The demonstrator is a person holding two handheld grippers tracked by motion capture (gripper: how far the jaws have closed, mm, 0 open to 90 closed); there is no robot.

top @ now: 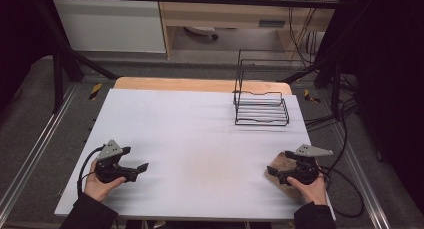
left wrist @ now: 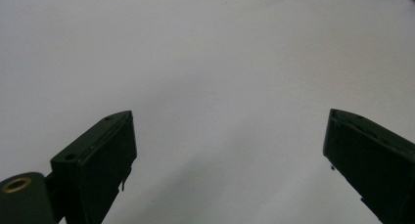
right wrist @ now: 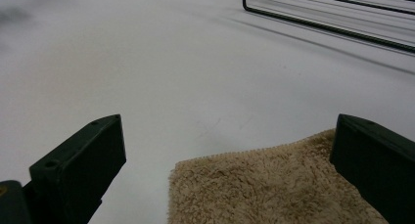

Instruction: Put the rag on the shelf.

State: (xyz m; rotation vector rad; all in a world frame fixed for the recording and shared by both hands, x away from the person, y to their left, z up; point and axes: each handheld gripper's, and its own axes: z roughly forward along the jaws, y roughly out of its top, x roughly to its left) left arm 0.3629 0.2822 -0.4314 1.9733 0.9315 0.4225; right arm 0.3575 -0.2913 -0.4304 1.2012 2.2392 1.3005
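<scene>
At the near left of the white bench, the left gripper rests low in the person's left hand, its jaws wide apart over bare surface, seemingly parked with nothing to take. Farther right, toward the back, a black wire rack stands empty, probably meant to receive something. At the near right, the right gripper is held level over a tan towel, jaws spread to either side of it, likely poised to pinch the cloth.
</scene>
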